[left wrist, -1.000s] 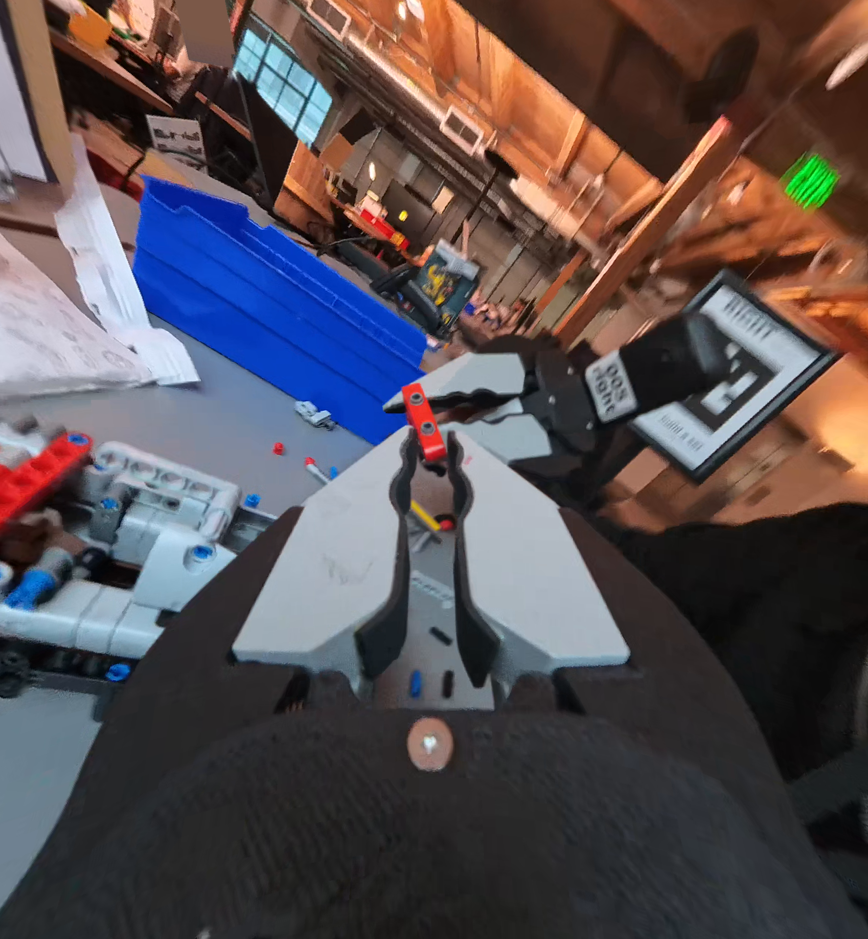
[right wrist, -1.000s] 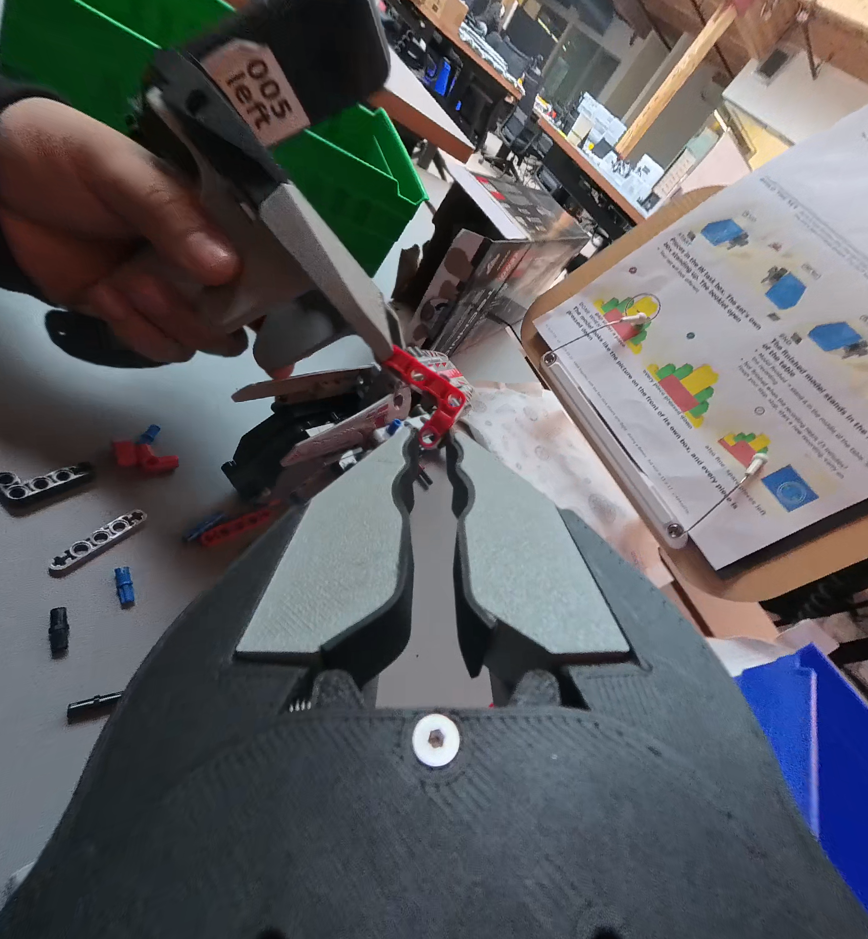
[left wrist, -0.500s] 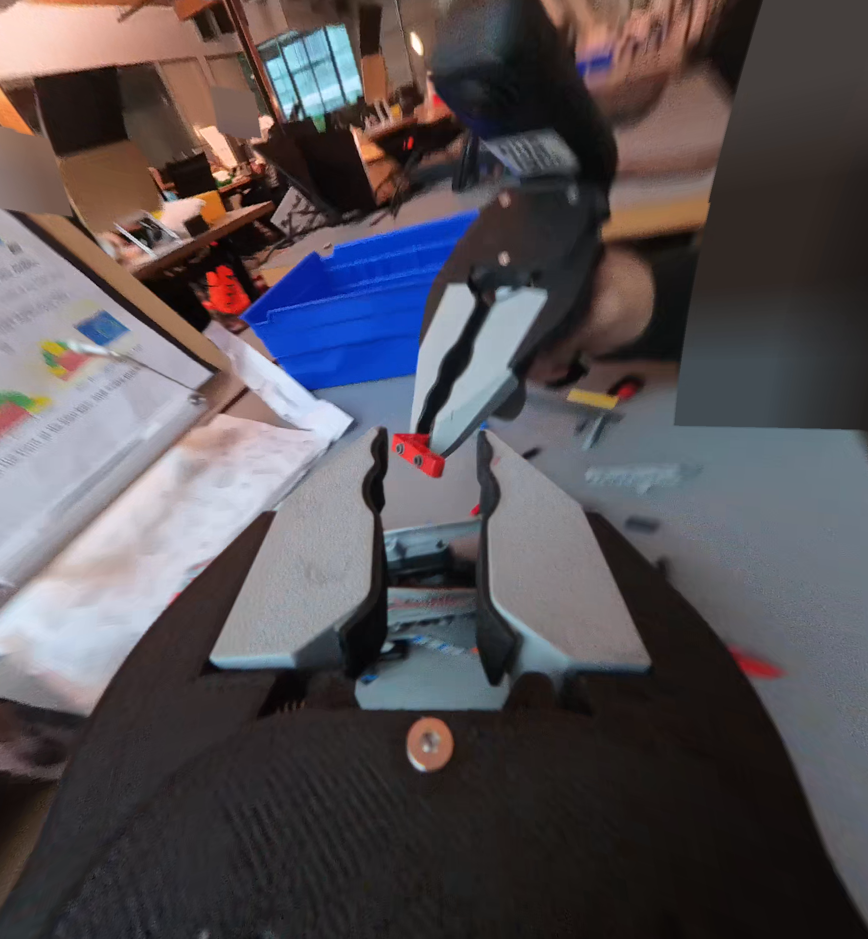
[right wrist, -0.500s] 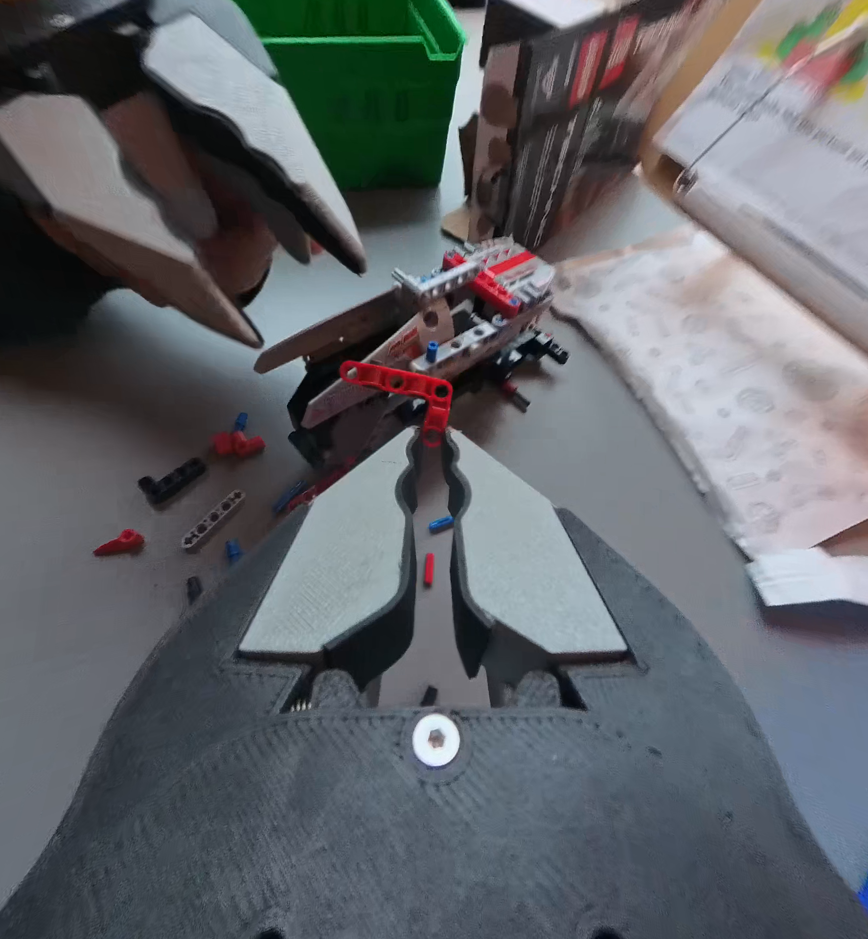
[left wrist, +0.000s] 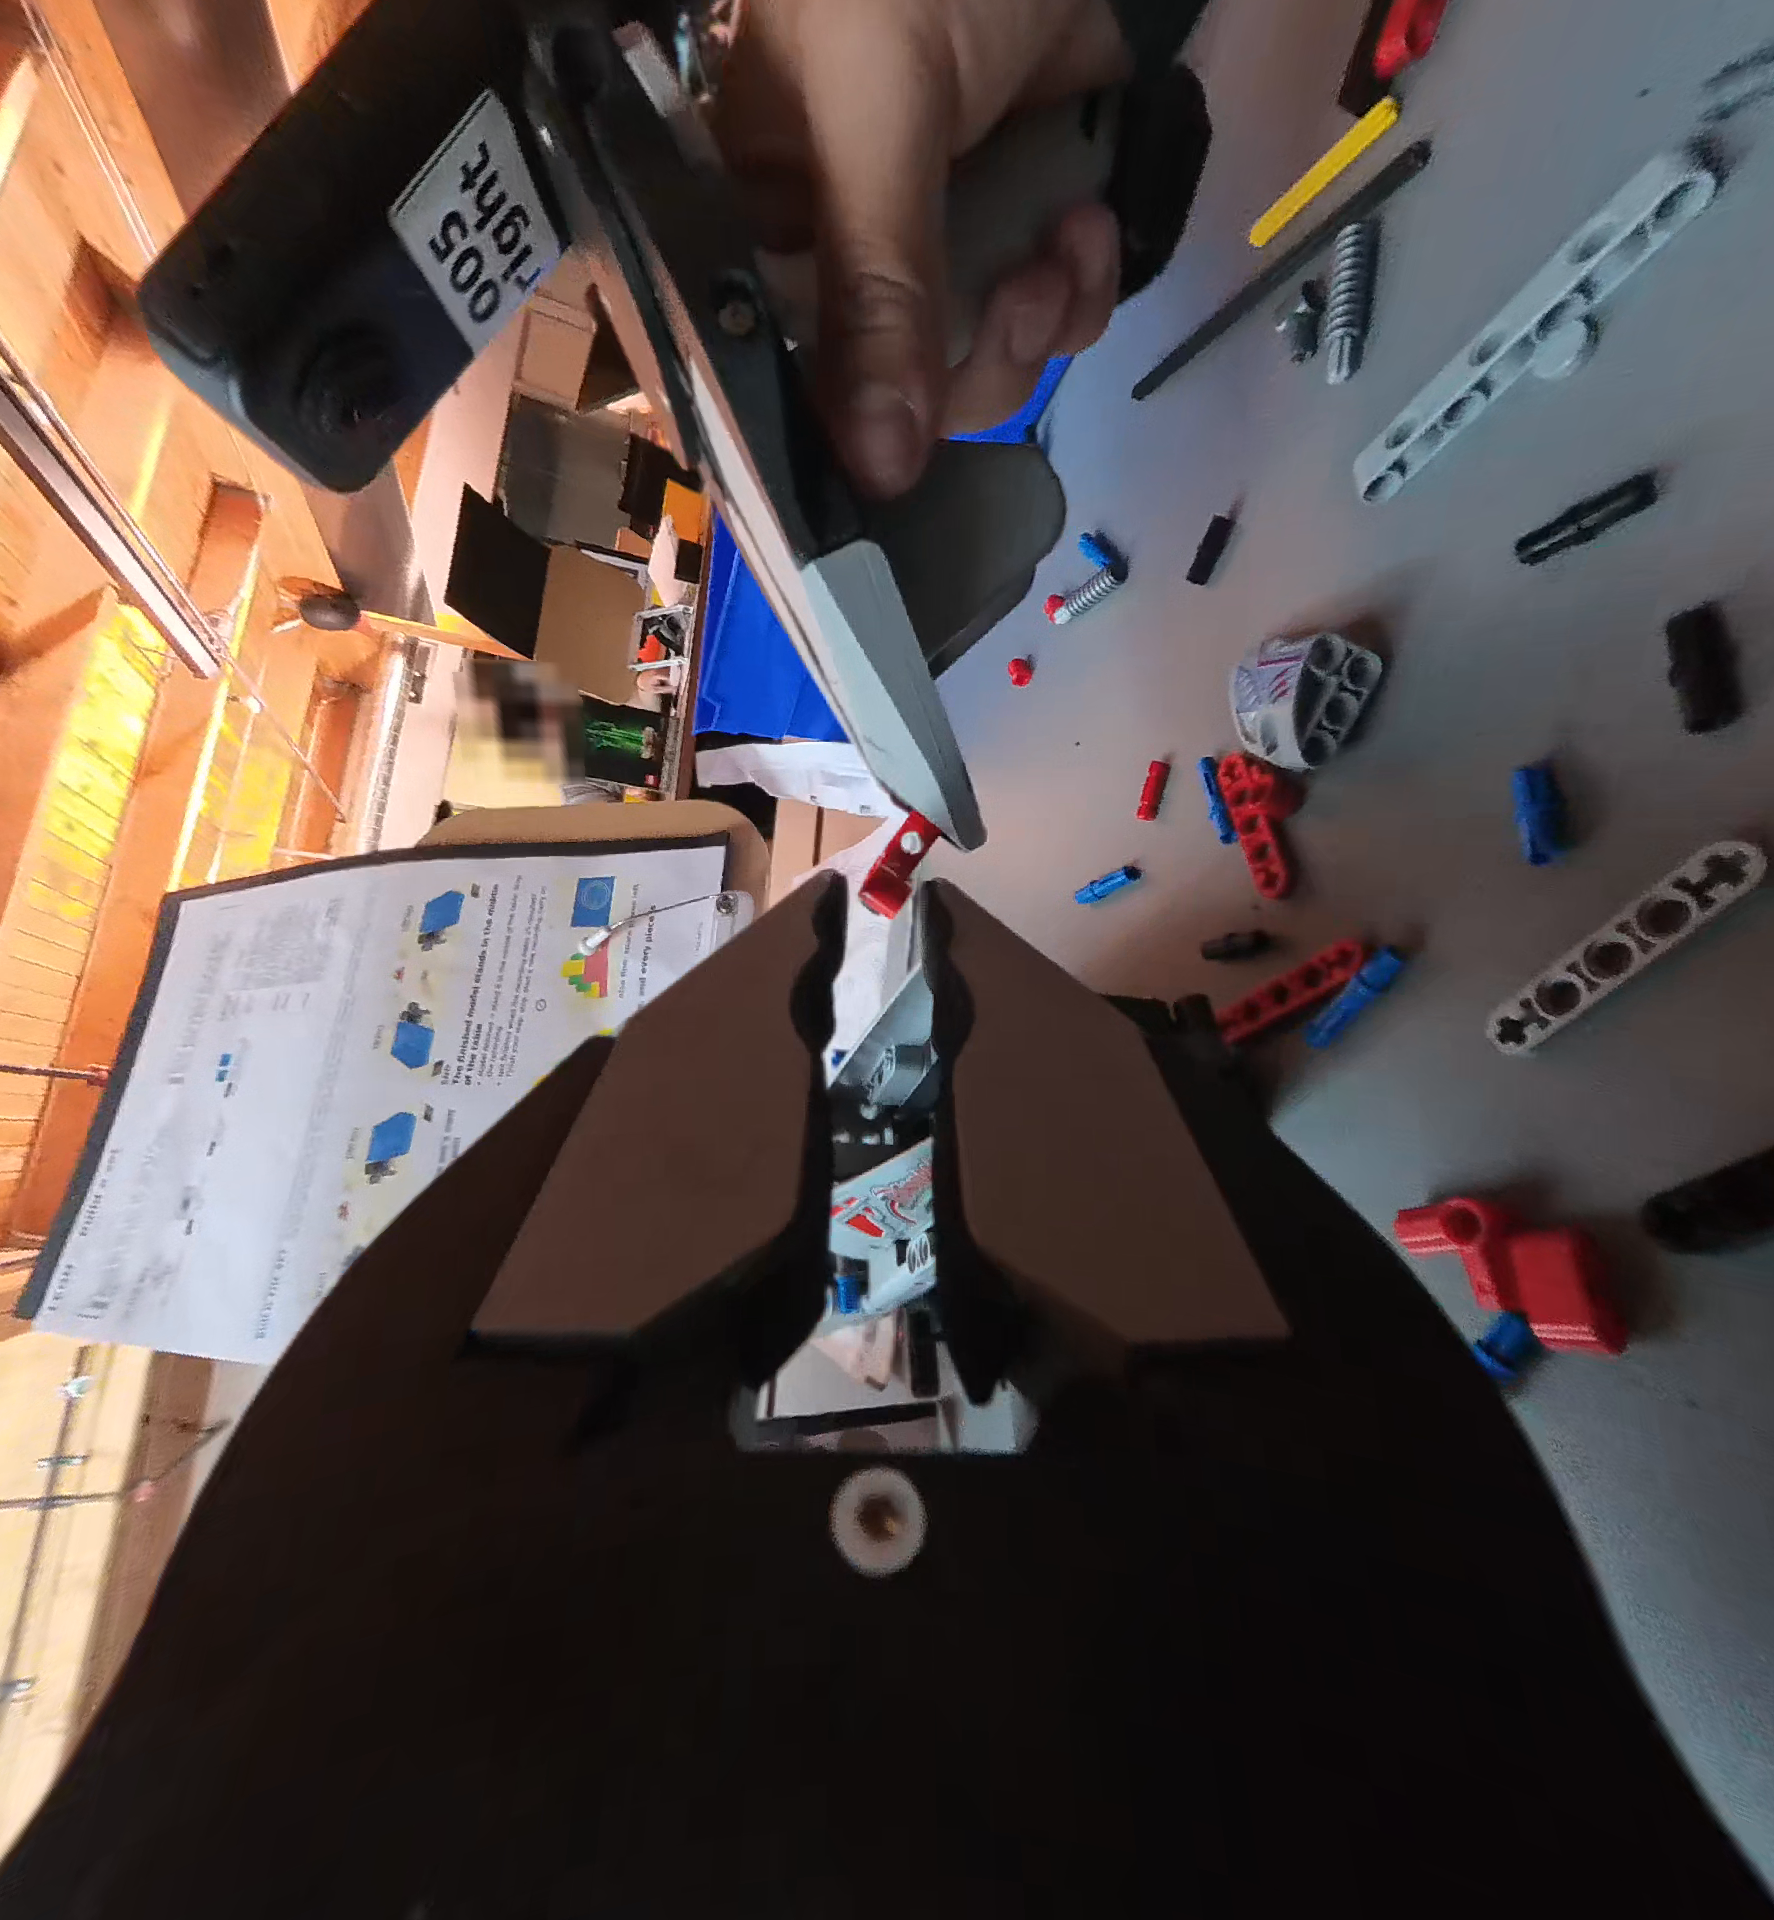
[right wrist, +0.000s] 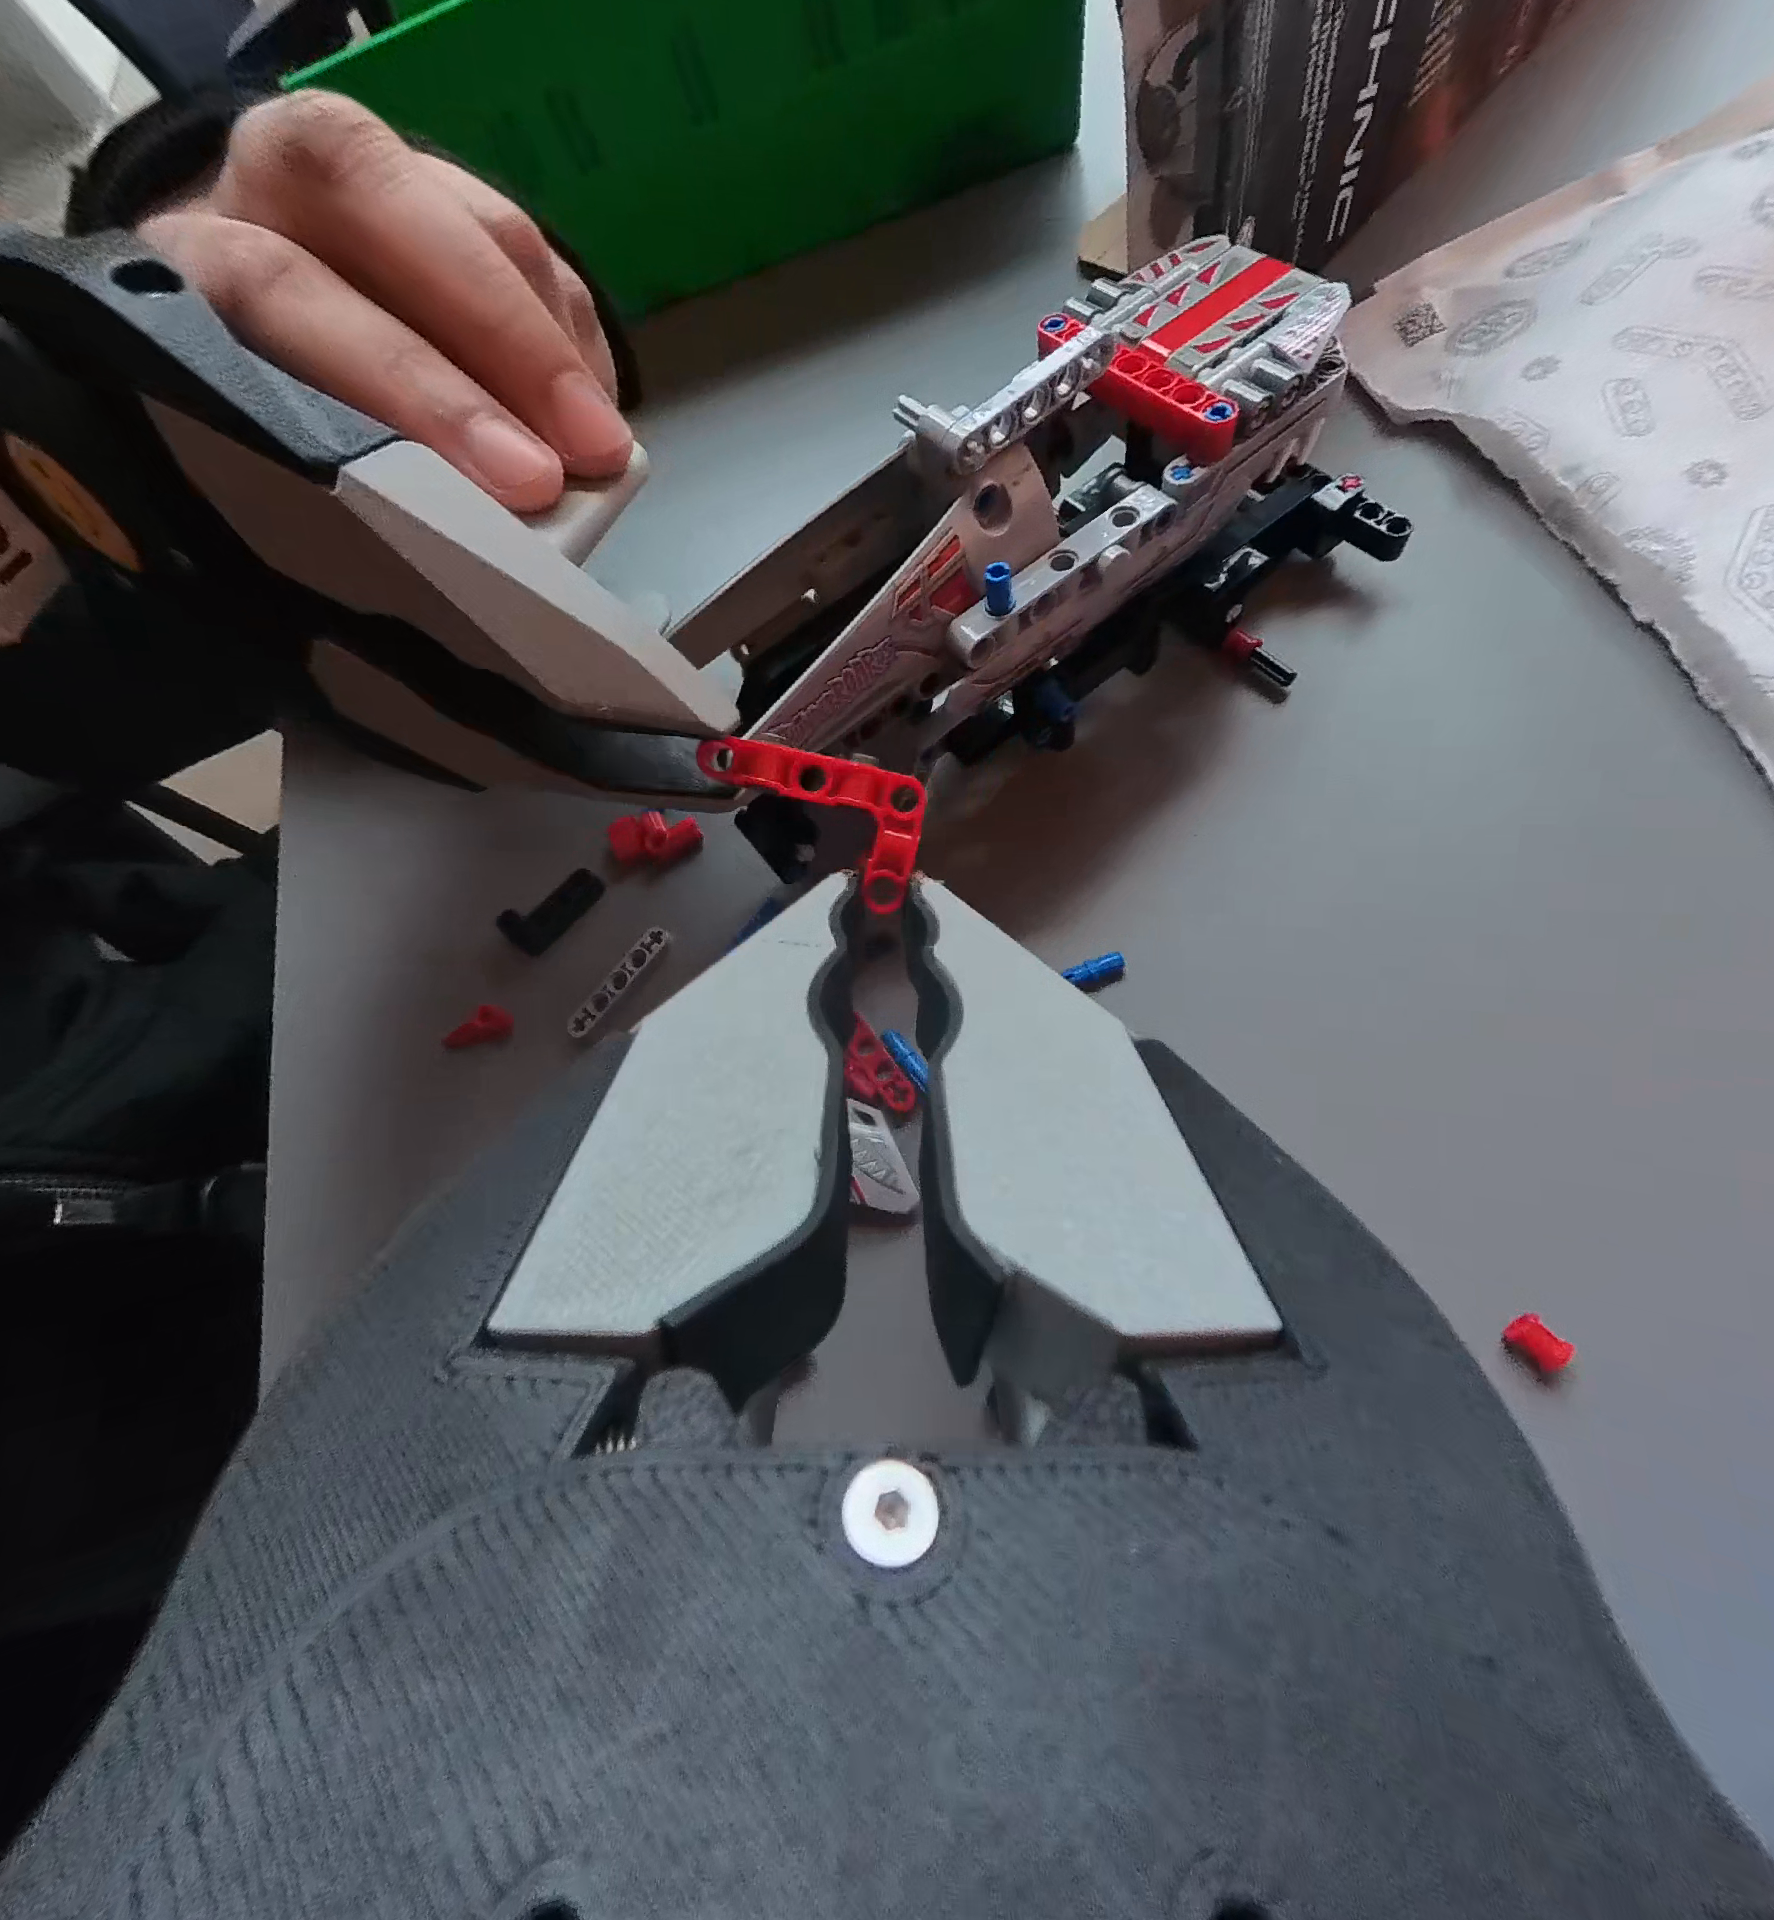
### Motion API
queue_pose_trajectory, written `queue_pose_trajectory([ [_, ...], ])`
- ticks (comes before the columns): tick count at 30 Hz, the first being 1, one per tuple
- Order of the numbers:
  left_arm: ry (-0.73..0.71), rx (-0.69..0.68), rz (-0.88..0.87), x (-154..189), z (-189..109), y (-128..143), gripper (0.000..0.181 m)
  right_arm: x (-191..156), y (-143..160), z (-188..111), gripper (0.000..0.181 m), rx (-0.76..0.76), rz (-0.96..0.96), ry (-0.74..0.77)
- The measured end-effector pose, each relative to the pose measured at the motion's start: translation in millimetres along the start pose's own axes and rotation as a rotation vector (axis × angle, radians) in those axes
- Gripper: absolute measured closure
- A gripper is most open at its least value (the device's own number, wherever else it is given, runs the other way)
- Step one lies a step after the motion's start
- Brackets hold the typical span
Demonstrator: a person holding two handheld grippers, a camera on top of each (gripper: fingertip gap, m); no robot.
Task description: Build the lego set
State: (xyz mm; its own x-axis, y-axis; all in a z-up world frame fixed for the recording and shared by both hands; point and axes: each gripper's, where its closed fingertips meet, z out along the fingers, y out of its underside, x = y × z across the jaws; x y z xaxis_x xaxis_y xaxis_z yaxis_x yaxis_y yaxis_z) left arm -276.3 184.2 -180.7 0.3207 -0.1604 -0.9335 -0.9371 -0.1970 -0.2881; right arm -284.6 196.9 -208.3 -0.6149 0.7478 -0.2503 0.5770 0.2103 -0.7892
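Observation:
A red L-shaped beam (right wrist: 841, 795) is held in the air between both grippers. My right gripper (right wrist: 883, 896) is shut on its short end. My left gripper (right wrist: 722, 774) comes in from the left and its jaws are closed on the tip of the long arm. In the left wrist view the beam's end (left wrist: 893, 868) sits at my left gripper's tips (left wrist: 881, 902), with the right gripper (left wrist: 950, 831) reaching in from above. The partly built grey, red and black model (right wrist: 1122, 499) lies on the table behind the beam; it also shows between the left fingers (left wrist: 888, 1195).
Loose red, blue, black and grey pieces lie over the grey table (right wrist: 1434, 987), among them a grey beam (left wrist: 1537, 332) and a red block (left wrist: 1517, 1268). A green bin (right wrist: 758, 125), the set's box (right wrist: 1278, 104), a paper bag (right wrist: 1641, 364), an instruction sheet (left wrist: 343, 1039) and a blue bin (left wrist: 748, 665) stand around. Less than 4 cm separates the two grippers' tips. From either gripper's tips it is about 11 centimeters to the red block (left wrist: 1517, 1268). It turns up in the right wrist view (right wrist: 635, 832) as well.
Half a second ago my left gripper was open and away from the beam. It has come in and closed on the long arm's tip. The right gripper has kept its hold.

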Motion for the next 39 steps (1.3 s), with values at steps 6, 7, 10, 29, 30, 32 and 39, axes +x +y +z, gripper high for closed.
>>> queue_pose_trajectory([
  [6, 0.027, -0.029, 0.106, 10.3, 1.2, 0.9, 0.175, -4.2, 12.0, 2.8, 0.178, -0.072, 0.042, -0.054],
  [7, 0.033, -0.035, 0.115, 11.1, 1.2, 0.8, 0.174, -4.5, 13.0, 2.8, 0.178, -0.077, 0.046, -0.06],
  [10, 0.039, -0.029, 0.009, 2.6, -0.7, -2.0, 0.175, -6.1, 5.5, -1.1, 0.177, -0.031, 0.026, -0.072],
  [29, -0.003, 0.109, -0.426, -25.3, -5.9, -11.4, 0.175, -18.3, -43.5, -26.4, 0.161, 0.323, 0.196, -0.317],
  [30, 0.0, 0.111, -0.436, -25.1, -5.7, -11.4, 0.175, -18.6, -42.9, -25.7, 0.16, 0.32, 0.192, -0.317],
  [32, 0.003, 0.113, -0.447, -24.7, -5.4, -11.5, 0.175, -19.3, -42.0, -24.4, 0.157, 0.312, 0.189, -0.318],
  [39, 0.006, 0.097, -0.418, -21.3, -4.2, -11.3, 0.175, -15.4, -37.6, -22.3, 0.164, 0.291, 0.176, -0.295],
])
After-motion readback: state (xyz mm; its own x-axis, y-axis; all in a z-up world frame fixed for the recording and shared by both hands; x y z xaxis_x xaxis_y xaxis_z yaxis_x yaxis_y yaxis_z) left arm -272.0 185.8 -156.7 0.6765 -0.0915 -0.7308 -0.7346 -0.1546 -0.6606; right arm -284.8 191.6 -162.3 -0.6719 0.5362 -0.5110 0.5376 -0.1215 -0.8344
